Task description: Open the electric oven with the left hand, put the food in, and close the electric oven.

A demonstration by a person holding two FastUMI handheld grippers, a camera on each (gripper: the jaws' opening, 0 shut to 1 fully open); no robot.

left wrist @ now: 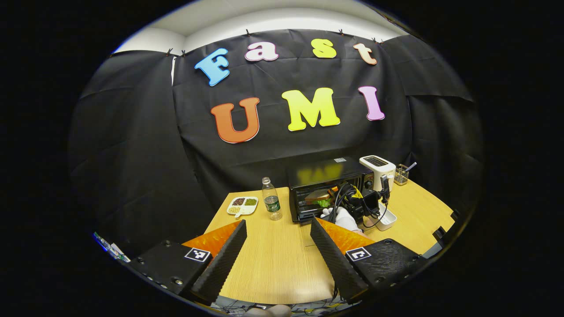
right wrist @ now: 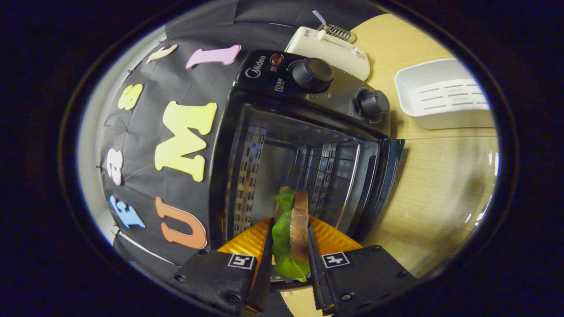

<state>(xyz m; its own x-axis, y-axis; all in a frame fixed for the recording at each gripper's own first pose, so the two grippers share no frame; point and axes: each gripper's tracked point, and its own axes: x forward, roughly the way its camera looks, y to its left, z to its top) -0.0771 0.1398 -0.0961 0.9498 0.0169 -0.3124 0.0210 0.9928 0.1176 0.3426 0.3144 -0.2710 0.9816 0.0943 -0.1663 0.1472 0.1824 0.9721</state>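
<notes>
Right gripper [right wrist: 288,253]: fingers clamped on the sandwich [right wrist: 291,233], bread and lettuce pinched between them, poking out past the tips at the mouth of the oven [right wrist: 304,145]. Oven door [right wrist: 382,185] is open. Left gripper [left wrist: 278,246]: fingers spread wide, holding nothing, above the surface [left wrist: 273,259] well in front of the oven. Water bottle [left wrist: 271,199] and a small dish [left wrist: 242,205] stand beside the oven; toaster [left wrist: 378,169] on its other side.

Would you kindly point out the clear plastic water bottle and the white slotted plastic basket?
Clear plastic water bottle [left wrist: 272,199]: left gripper view, on its label.
White slotted plastic basket [right wrist: 445,94]: right gripper view, on its slotted floor.
</notes>
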